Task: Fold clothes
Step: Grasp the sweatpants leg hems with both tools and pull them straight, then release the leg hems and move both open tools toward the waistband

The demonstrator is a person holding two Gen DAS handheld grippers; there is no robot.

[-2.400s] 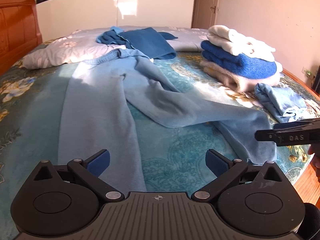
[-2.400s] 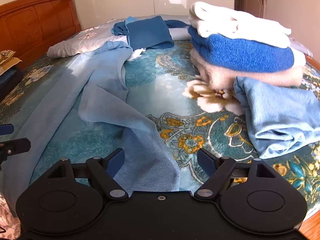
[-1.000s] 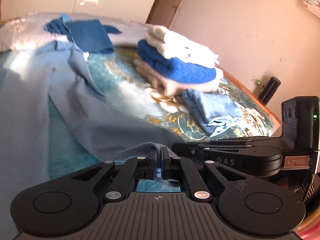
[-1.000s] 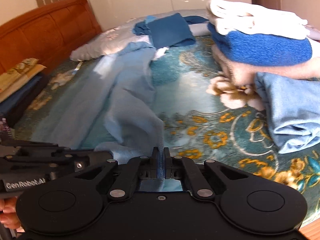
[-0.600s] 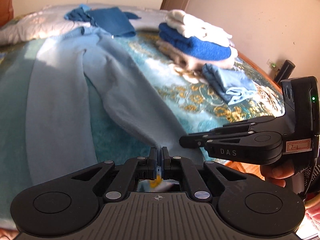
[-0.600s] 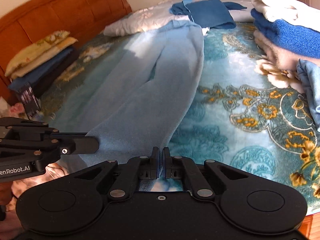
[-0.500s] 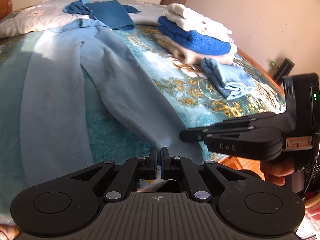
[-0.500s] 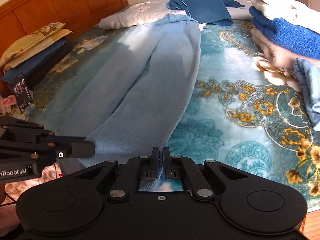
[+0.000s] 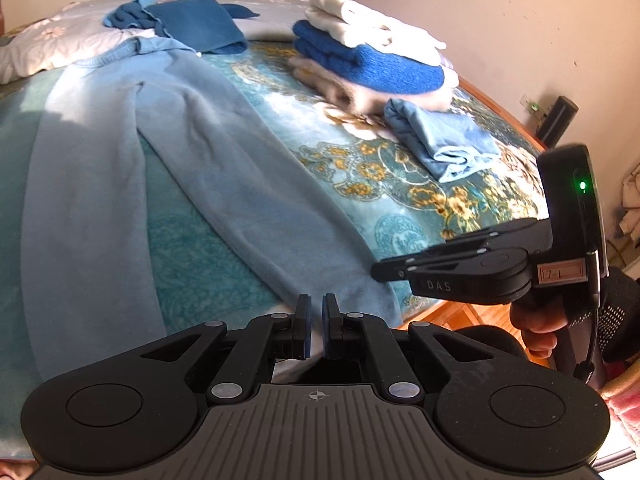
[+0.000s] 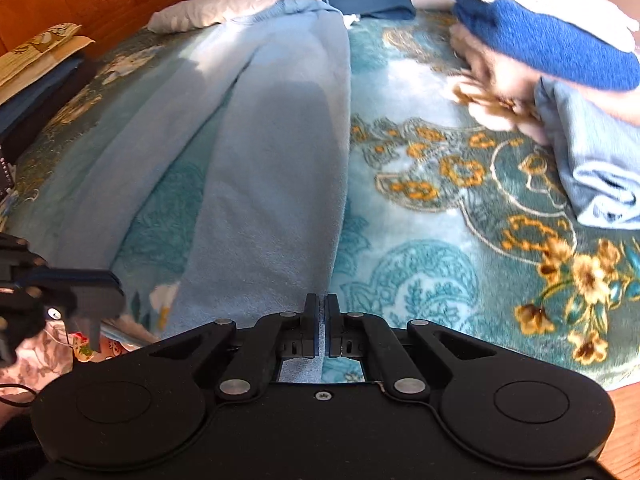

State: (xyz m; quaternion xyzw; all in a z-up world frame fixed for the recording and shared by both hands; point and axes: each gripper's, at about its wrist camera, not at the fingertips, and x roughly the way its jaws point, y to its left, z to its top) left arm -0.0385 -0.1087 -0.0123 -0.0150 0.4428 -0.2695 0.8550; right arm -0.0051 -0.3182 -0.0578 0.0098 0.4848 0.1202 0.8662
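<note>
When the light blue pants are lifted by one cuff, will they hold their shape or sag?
Probably sag: the light blue pants lie limp, following the bed and drooping over its edge. The fleecy surface suggests decent grip for the right tongs, shut on a cuff. The legs would likely trail.

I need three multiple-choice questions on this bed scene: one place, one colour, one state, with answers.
1. Where is the folded light blue garment relative to the towel stack?
A. on top of it
B. on the bedspread, just in front of it
C. under it

2. The stack's middle towel is:
A. red
B. blue
C. green

3. The pale blue trousers lie:
A. rolled up
B. folded in half
C. spread out, legs apart

1 B: it rests on the bedspread before the stack.
2 B: blue shows between white and beige layers.
3 C: bedspread shows between both full-length legs.
</note>
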